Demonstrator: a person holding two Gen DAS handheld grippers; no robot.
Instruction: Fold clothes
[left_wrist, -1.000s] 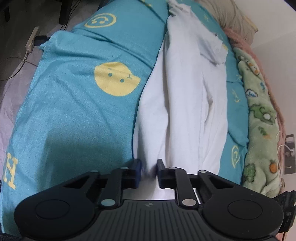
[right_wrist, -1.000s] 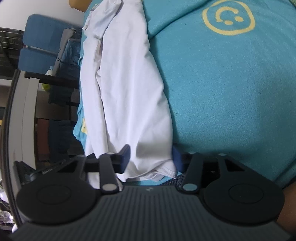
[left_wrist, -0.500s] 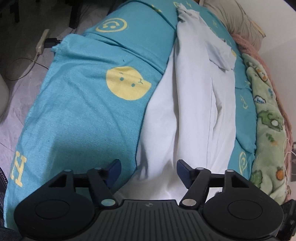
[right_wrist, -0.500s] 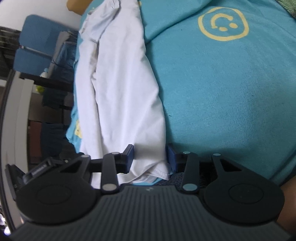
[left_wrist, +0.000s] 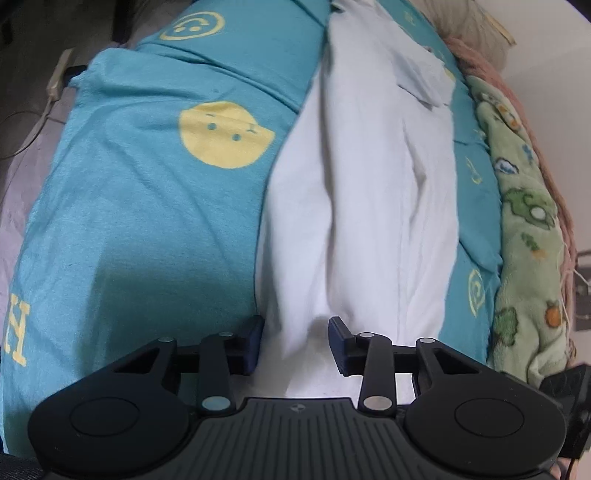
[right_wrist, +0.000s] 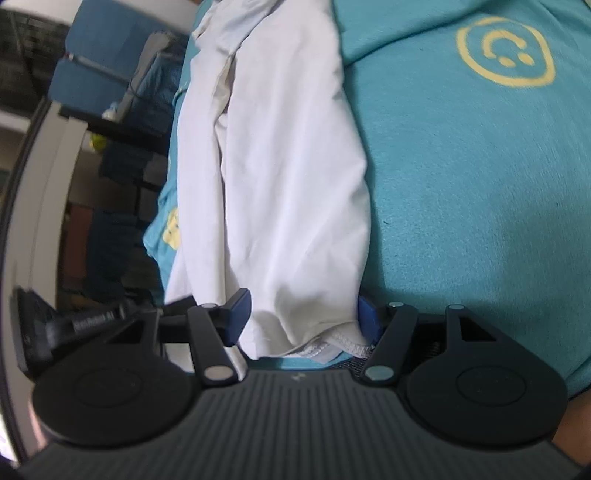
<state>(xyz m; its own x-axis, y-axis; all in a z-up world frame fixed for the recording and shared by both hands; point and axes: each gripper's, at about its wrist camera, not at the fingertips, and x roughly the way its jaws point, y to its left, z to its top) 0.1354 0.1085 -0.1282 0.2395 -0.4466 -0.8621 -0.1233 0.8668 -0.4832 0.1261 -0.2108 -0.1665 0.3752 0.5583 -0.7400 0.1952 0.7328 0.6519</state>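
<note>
Left gripper jaws narrowing since earlier, right gripper widening, white garment between.

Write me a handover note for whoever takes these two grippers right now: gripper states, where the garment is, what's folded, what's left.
Left gripper: jaws closing, one end of the white garment between them, pads not visibly pressing yet.
Right gripper: jaws opening around the hemmed end of the same garment; fabric sits between the pads.
Garment: lies in a long narrow strip along the teal smiley-print blanket, sides apparently folded in lengthwise.
Green patterned blanket runs along the far edge.
Done: lengthwise fold.
Left: probably regrip both ends, fold end to end, tidy.
</note>
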